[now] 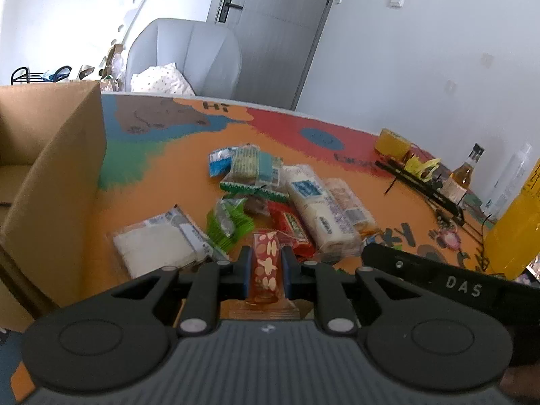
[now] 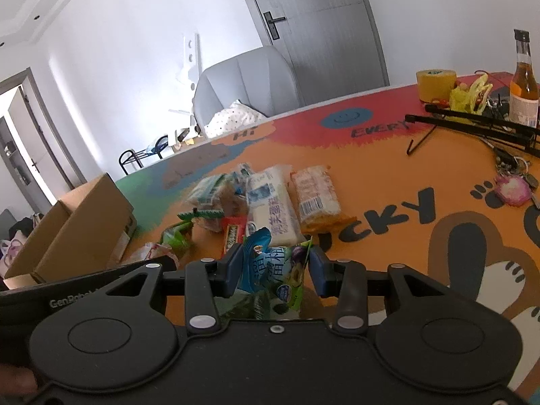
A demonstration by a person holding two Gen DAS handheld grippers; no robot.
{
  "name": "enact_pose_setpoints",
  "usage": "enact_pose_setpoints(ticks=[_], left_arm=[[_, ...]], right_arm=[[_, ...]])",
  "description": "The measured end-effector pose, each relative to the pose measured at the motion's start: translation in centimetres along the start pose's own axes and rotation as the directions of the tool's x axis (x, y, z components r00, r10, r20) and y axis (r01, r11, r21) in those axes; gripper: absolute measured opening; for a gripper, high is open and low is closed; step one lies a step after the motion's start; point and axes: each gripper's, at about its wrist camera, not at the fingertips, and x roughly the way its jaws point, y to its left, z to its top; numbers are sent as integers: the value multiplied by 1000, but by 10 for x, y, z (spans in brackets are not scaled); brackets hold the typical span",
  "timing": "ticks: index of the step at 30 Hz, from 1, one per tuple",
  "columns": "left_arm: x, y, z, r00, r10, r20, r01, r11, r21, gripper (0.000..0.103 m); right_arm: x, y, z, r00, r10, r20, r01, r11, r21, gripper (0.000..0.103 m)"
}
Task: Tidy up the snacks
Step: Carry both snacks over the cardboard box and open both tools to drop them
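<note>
Both grippers tilt down toward the snack pile (image 1: 283,195) ahead. The left gripper (image 1: 265,266) clamps a red bar (image 1: 266,266) (box (image 1: 50,182) to its left); the right gripper (image 2: 275,270) grasps a blue-green pouch (image 2: 276,270).

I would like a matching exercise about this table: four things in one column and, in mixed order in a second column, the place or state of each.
Things
1. narrow red packet with cream petal shapes
2. blue-green plastic snack bag
3. brown cardboard box
4. yellow roll of tape

Places or states
A. stands open at the table's left side
B. clamped in the left gripper
C. near the glass bottle
D. between the fingers of the right gripper

Pairs: 1-B, 2-D, 3-A, 4-C
</note>
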Motion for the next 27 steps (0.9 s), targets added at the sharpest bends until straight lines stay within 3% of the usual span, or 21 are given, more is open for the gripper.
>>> enact_pose_setpoints(ticks=[9,27], left_arm=[[-24,-1,18,997,-18,75,17,1000,14,17],[-64,49,66,978,92,190,-87,996,-32,17]], right_arm=[[-12,19,20,998,29,52,-27,999,-28,39],[6,86,53,984,161,81,-150,980,-128,35]])
